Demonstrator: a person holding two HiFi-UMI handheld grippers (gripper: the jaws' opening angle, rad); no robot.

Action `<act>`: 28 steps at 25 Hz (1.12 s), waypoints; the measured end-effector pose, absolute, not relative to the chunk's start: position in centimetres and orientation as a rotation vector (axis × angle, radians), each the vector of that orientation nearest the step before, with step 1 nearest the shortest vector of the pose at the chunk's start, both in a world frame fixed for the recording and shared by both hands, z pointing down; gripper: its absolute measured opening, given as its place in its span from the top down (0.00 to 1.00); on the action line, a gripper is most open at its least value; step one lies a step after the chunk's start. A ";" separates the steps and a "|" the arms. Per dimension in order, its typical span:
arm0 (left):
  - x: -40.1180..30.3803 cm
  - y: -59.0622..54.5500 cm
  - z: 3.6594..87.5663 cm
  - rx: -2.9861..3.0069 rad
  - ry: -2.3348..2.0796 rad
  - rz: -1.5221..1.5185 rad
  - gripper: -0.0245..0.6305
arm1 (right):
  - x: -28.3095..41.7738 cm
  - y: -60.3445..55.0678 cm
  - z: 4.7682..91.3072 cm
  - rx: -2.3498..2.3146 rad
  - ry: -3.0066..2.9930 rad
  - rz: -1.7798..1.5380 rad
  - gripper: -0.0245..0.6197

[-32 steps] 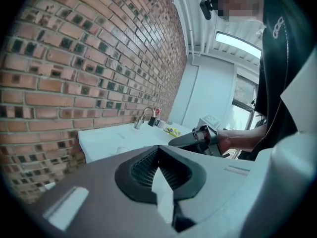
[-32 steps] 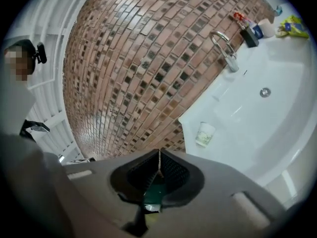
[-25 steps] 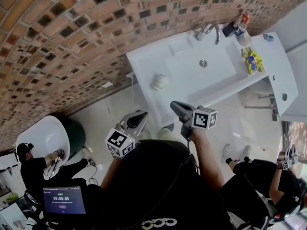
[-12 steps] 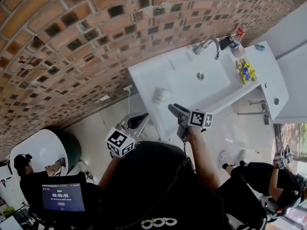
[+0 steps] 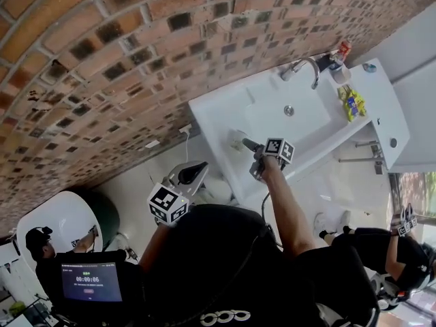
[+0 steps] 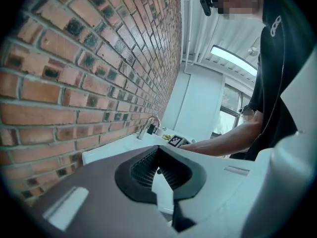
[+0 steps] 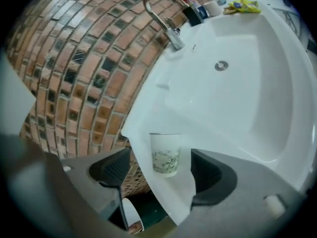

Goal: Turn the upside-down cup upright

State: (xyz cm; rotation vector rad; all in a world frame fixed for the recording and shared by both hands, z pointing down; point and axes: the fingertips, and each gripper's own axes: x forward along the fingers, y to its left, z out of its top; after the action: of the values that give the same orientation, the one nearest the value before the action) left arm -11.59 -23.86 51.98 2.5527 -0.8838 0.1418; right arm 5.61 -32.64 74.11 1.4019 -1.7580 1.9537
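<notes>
A white paper cup (image 7: pixel 165 153) with a leafy print stands on the sink's left ledge (image 7: pixel 148 113), its wider end toward the top of the right gripper view. My right gripper (image 7: pixel 161 158) reaches down over it. Its jaws are opening, and the cup is between them with a gap on each side. From the head view, the cup (image 5: pixel 236 140) peeks out just beyond the right gripper (image 5: pixel 247 144). My left gripper (image 5: pixel 201 166) hangs back below the sink's corner. Its fingertips meet and hold nothing, as the left gripper (image 6: pixel 158 151) view also shows.
The white sink basin (image 5: pixel 300 114) has a curved faucet (image 5: pixel 304 68) against the brick wall (image 5: pixel 102 80). Bottles (image 5: pixel 337 52) and a yellow packet (image 5: pixel 351 101) lie at its far end. A white tub (image 5: pixel 51 227) and people sit on the floor below.
My right gripper has travelled from the sink's front edge down to the ledge and spread its jaws round the cup. The left gripper shifted a little.
</notes>
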 end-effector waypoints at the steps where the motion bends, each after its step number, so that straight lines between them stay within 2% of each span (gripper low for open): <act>1: -11.9 -24.0 51.9 2.553 -0.883 0.143 0.94 | 5.5 -32.9 75.0 1.410 -1.728 1.973 0.40; 18: -15.7 -24.0 52.7 2.510 -0.926 0.195 0.94 | 3.5 -36.2 79.6 1.336 -1.591 1.977 0.39; 21: -15.1 -23.9 52.6 2.511 -0.921 0.198 0.94 | 3.1 -36.5 78.4 1.316 -1.685 1.944 0.47; 25: -13.7 -23.5 52.7 2.520 -0.900 0.206 0.94 | 3.3 -36.7 76.9 1.296 -1.801 1.805 0.65; 28: -12.6 -23.0 52.7 2.525 -0.890 0.205 0.94 | 3.7 -36.3 77.1 1.266 -1.805 1.826 0.65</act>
State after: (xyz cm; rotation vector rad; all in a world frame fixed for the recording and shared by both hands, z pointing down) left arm -12.61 -23.04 52.72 2.5252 -0.8900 0.2052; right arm 3.71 -36.32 77.06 1.2663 -1.8047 1.8263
